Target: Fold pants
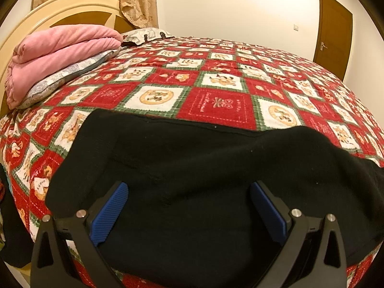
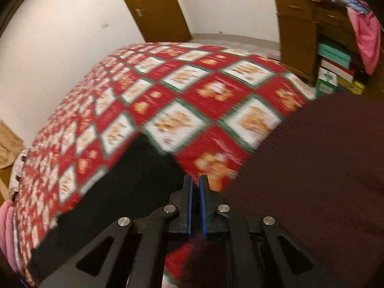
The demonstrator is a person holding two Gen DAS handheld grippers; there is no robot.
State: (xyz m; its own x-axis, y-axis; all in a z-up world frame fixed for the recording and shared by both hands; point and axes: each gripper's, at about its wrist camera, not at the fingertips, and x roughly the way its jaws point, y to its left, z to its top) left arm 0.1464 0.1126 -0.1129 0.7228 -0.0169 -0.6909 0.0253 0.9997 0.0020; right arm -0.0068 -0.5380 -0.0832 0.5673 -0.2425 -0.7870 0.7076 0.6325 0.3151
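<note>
Black pants [image 1: 192, 180] lie crosswise along bed [image 1: 216, 76] near edge, directly under open left gripper [image 1: 189, 206], nearer than right gripper [image 2: 195, 187], whose fingers are closed, apparently on nothing.

The left gripper [image 1: 188, 206] points downward with its jaws wide apart; the right gripper [image 2: 196, 192] is closed.

The word "HAPPY" stands on one patch of the bedspread [image 1: 216, 81] at the left edge; the script on the other patches is too small to read.
</note>
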